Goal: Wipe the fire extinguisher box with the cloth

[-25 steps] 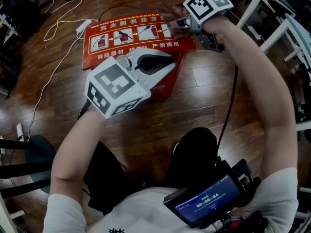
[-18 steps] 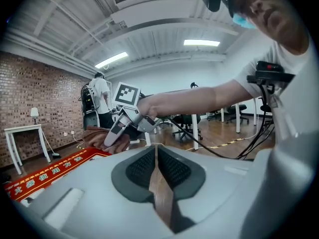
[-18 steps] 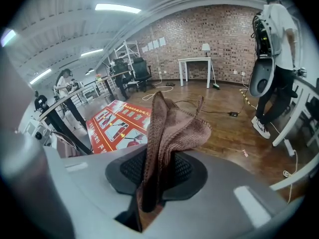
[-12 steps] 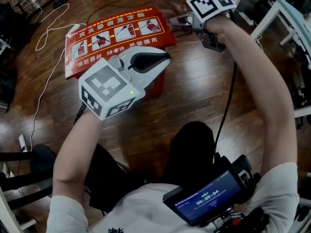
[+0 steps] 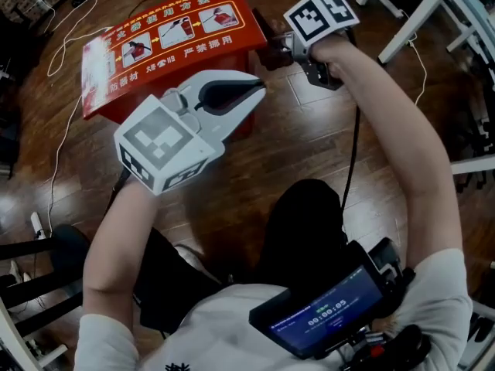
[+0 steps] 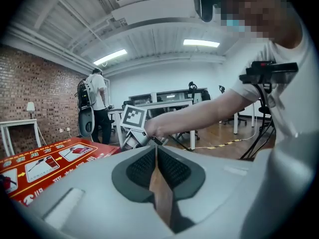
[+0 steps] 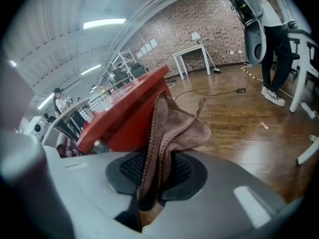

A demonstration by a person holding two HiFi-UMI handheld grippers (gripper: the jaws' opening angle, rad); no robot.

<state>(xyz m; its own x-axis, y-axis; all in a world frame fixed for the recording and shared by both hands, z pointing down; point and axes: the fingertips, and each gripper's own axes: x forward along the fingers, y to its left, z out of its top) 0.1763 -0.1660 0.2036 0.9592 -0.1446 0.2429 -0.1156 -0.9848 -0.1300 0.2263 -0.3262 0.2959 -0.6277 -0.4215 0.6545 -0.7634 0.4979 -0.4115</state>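
Right gripper view: my right gripper (image 7: 155, 176) clamps the brown terry cloth (image 7: 174, 126), with the red fire extinguisher box (image 7: 124, 118) just beyond its jaws. My left gripper (image 6: 156, 169) has its jaws pressed together, empty. The cloth could slip from that narrow pinch mid-wipe.

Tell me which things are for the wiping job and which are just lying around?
For the job: red box, cloth, right gripper holding the cloth.
Just lying about: white cable, white table.
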